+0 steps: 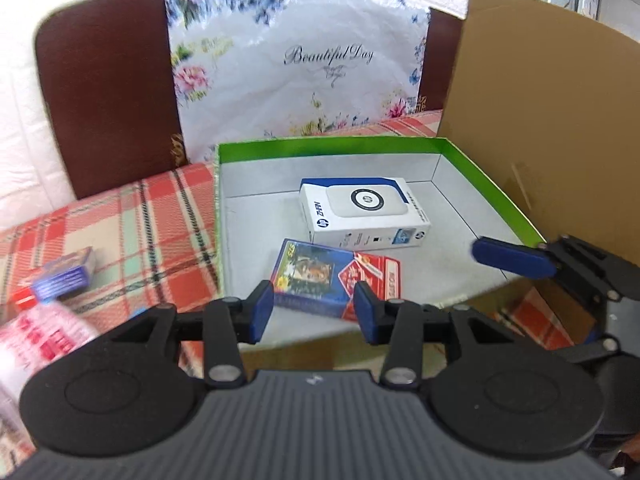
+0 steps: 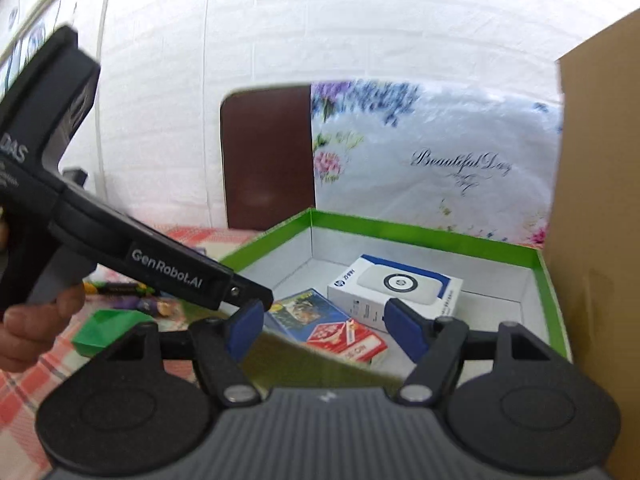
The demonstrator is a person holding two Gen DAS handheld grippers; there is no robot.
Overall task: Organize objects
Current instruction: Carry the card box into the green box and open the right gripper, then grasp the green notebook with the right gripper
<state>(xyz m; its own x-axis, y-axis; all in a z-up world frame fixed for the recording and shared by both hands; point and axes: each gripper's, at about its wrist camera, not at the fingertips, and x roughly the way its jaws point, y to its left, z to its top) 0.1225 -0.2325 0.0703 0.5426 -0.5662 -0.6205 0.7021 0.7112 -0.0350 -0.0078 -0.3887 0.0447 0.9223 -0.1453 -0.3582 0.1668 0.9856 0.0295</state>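
Note:
An open box [image 1: 472, 168] with a green rim and grey inside stands on the plaid cloth. In it lie a white HP carton [image 1: 360, 216], a blue card pack [image 1: 308, 276] and a red card pack [image 1: 376, 276] that overlaps the blue one. My left gripper [image 1: 314, 312] hovers at the box's near wall, open, with nothing between its blue pads. My right gripper [image 2: 324, 332] hangs over the same near wall, also open and empty. From the left wrist view one of the right gripper's fingers [image 1: 514, 258] shows above the box's right side.
A tall cardboard flap [image 1: 540, 120] rises right of the box. A floral bag [image 1: 288, 68] and a brown chair back [image 1: 108, 92] stand behind. On the cloth [image 1: 132, 240] at left lie a small blue box [image 1: 66, 274], a red-printed packet [image 1: 40, 332], a green item [image 2: 106, 330] and pens [image 2: 120, 290].

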